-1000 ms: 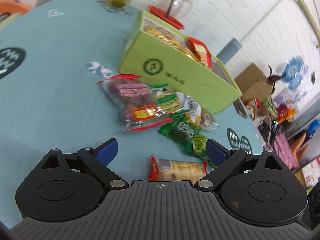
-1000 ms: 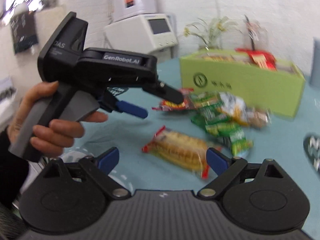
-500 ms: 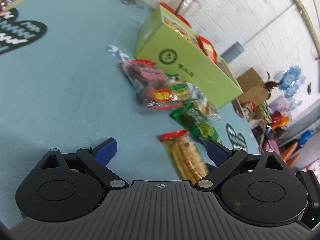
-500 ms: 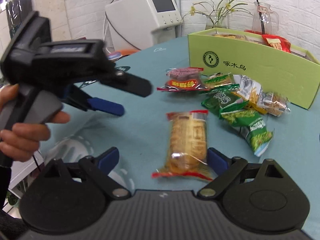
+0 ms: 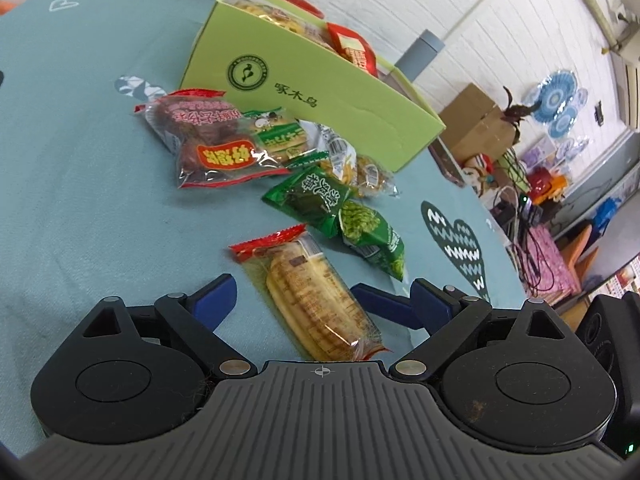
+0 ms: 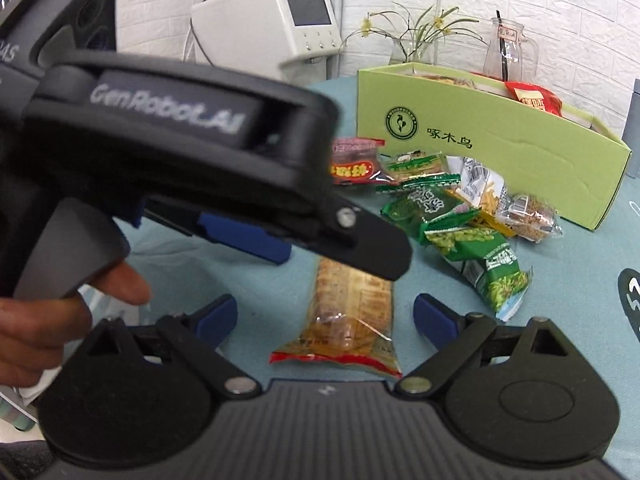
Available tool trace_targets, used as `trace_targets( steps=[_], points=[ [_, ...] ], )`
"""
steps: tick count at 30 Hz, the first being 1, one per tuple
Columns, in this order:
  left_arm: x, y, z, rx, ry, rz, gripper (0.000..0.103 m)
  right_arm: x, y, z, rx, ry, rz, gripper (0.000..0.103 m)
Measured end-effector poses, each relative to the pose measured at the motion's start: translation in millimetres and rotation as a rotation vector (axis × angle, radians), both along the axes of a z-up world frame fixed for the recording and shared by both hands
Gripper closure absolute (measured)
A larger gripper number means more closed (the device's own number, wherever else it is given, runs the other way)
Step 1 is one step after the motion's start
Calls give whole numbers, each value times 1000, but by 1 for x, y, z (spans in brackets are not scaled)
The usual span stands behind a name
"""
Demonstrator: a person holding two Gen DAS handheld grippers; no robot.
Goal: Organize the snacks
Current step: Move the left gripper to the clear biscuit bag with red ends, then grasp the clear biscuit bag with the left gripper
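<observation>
Showing hand (image 6: 48,320) beside cracker pack (image 6: 348,312)

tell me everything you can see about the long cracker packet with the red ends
The cracker packet is a long clear plastic wrapper with crimped red ends, holding a row of pale golden, ridged crackers. It looks sealed. It lies flat on the teal tablecloth, apart from the other snacks, nearest the green pea packets. It lies between the spread fingers of both grippers; nothing presses on it.

Teal tablecloth table (image 5: 72,184) under my tongs: cracker pack (image 5: 316,300) lying right between them, green pea bags (image 5: 344,216) further ahead, green box (image 5: 304,92) way past those.
</observation>
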State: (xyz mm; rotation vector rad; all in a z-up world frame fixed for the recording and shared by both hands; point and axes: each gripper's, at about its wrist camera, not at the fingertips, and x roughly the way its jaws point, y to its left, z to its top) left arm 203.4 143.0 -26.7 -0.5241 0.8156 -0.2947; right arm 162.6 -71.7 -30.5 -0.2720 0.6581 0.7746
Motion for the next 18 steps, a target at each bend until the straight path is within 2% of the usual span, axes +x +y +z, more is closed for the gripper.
trace_targets(
  steps=[1, 2, 8, 11, 16, 17, 18],
  points=[
    [1, -1, 0, 8, 0, -6, 21, -1, 2, -1, -14, -6, 5, 1],
    [1, 0, 0, 5, 2, -5, 21, -1, 2, -1, -19, 3, 1, 1],
    [2, 5, 0, -27, 17, -4, 21, 5, -5, 5, -15, 48, 0, 1],
    [3, 7, -1, -36, 19, -5, 21, 3, -13, 12, 44, 42, 17, 1],
    [3, 1, 0, 4, 11, -21, 21, 7, -10, 6, 20, 54, 23, 2],
    [3, -2, 0, 19, 6, -27, 22, 6, -9, 3, 11, 27, 23, 2],
    [2, -4, 1, 33, 1, -36, 34, 5, -7, 2, -5, 14, 23, 4]
  ],
)
